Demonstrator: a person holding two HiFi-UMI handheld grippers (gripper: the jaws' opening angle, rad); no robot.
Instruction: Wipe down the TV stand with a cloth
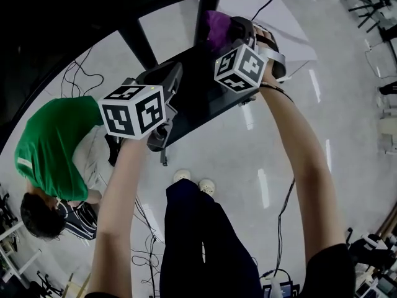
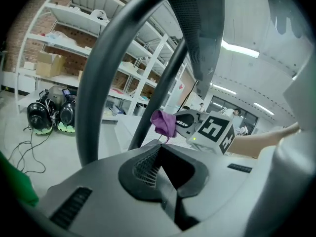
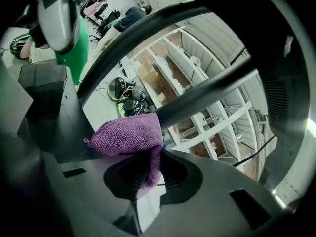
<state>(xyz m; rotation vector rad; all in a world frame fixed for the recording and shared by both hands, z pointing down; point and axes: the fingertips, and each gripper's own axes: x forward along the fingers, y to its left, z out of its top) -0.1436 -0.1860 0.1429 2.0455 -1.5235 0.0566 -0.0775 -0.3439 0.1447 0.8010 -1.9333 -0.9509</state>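
White shoes (image 1: pixel 193 180) mark where I stand, nearest of all, toes just short of the near edge of the TV stand (image 1: pixel 201 101), whose dark top runs away from me, from near left to far right.

Over its near-left end I hold the left gripper (image 2: pixel 168 172). Its jaws are together with nothing between them. I judge it is parked there as a spare hand, low and out of the wiping path.

Further along, my right arm reaches out over the stand, carrying the right gripper (image 3: pixel 143 174) to the far end. Its jaws are clamped on the purple cloth (image 3: pixel 129 136). One fold is pinched between the pads, and the rest bunches out ahead of the jaws so that fabric, not plastic, would meet the surface. In the head view the cloth sits over the far end of the top, but I cannot tell whether it is pressed down or just above. Starting far would let me draw each stroke back toward myself.

On the left, a person in a green shirt (image 1: pixel 49 144) crouches on the floor beside the stand, so I would keep my sweeps clear of that side.
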